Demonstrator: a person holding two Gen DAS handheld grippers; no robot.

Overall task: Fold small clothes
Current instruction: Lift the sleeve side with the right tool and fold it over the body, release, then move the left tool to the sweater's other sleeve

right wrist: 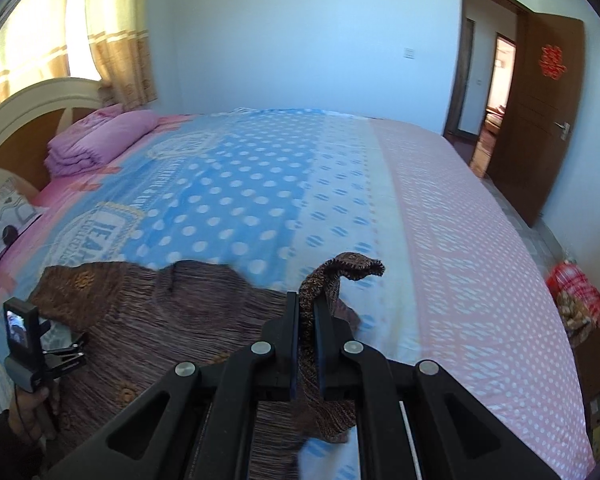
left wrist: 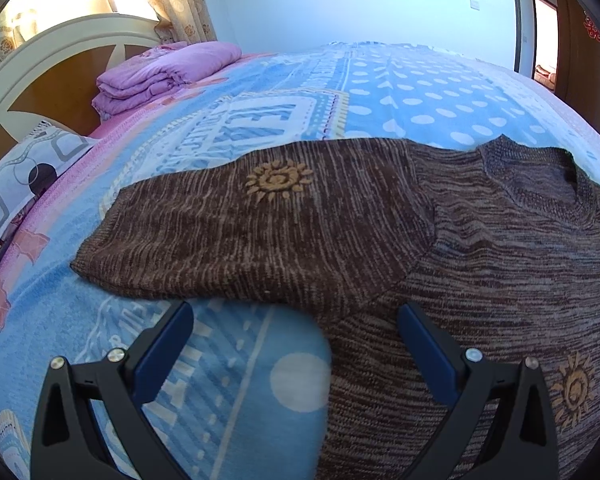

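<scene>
A brown knitted sweater (left wrist: 480,264) with yellow sun motifs lies flat on the bed. Its left sleeve (left wrist: 260,232) stretches out to the left. My left gripper (left wrist: 296,316) is open and empty, hovering just in front of that sleeve where it joins the body. In the right wrist view the sweater's body (right wrist: 172,320) lies at the lower left. My right gripper (right wrist: 308,304) is shut on the sweater's right sleeve (right wrist: 340,272) and holds it lifted off the bed, its cuff curling over above the fingers. The left gripper's handle and camera (right wrist: 24,340) show at the far left.
The bed has a blue polka-dot and pink cover (right wrist: 300,184). A folded purple quilt (left wrist: 160,76) and a patterned pillow (left wrist: 16,184) lie by the white headboard (left wrist: 40,64). An open brown door (right wrist: 540,120) stands at the right. Red-patterned bags (right wrist: 576,296) sit on the floor beside the bed.
</scene>
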